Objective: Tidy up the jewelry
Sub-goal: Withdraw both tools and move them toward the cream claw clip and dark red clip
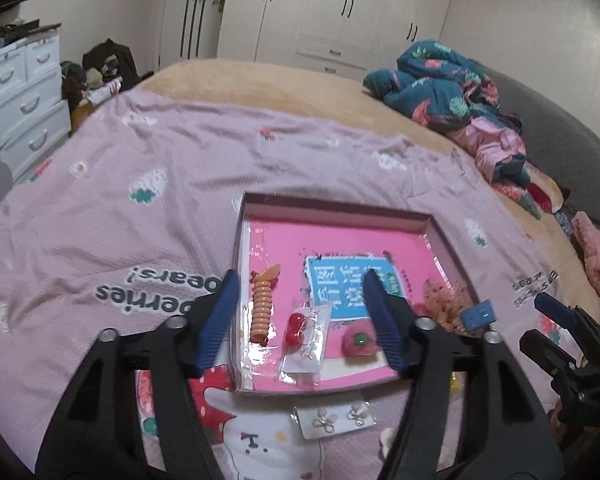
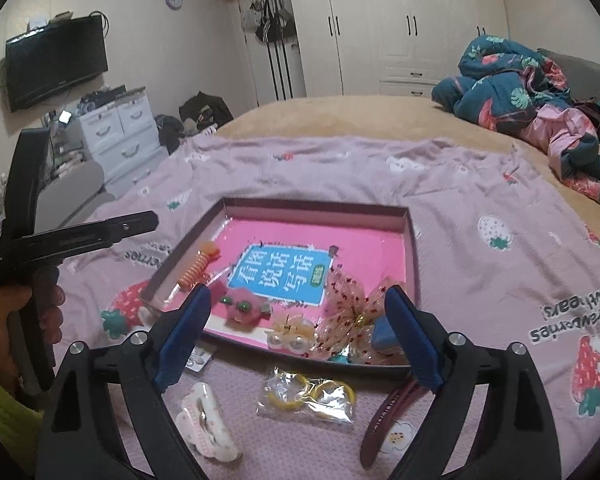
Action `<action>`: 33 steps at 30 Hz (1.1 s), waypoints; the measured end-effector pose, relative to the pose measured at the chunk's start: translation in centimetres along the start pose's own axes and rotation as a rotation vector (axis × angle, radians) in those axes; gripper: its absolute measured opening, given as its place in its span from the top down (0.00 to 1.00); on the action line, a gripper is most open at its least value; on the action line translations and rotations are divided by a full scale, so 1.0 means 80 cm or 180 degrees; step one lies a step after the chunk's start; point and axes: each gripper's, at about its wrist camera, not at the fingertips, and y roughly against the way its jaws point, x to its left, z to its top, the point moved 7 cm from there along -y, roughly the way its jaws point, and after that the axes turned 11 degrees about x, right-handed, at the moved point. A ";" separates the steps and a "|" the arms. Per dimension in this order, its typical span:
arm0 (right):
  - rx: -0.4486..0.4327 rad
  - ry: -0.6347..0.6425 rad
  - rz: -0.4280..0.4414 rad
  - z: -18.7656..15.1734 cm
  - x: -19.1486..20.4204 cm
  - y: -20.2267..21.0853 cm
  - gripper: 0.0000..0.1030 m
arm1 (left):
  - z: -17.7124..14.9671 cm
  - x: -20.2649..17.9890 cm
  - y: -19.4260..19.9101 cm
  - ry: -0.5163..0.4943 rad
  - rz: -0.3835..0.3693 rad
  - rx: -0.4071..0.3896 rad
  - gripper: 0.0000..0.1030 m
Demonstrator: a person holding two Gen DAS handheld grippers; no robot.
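Note:
A shallow pink-lined box (image 1: 336, 216) (image 2: 410, 248) lies on the bed. In it are an orange spiral hair tie (image 1: 262, 308) (image 2: 194, 270), a bagged red earring (image 1: 304, 332), a pink fuzzy clip (image 1: 358, 342) (image 2: 242, 306), a sheer bow (image 2: 352, 312) and a pearl clip (image 2: 290, 338). My left gripper (image 1: 300, 280) is open and empty over the box's near left part. My right gripper (image 2: 300, 292) is open and empty above the box's front edge. On the cover before the box lie a card of earrings (image 1: 334, 420), bagged yellow hoops (image 2: 312, 394), a white claw clip (image 2: 206, 420) and a maroon headband (image 2: 384, 420).
A pink printed cover (image 1: 140, 220) spreads over the tan bed (image 2: 340, 116). Crumpled clothes (image 2: 532, 96) lie at the far right. White drawers (image 2: 120, 136) and a wall TV (image 2: 56, 68) stand to the left, wardrobes (image 2: 400, 20) behind.

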 end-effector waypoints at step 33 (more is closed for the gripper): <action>-0.0439 -0.0011 -0.0120 -0.017 -0.012 0.133 0.10 | -0.063 -0.049 0.133 -0.0178 -0.0015 -0.0453 0.09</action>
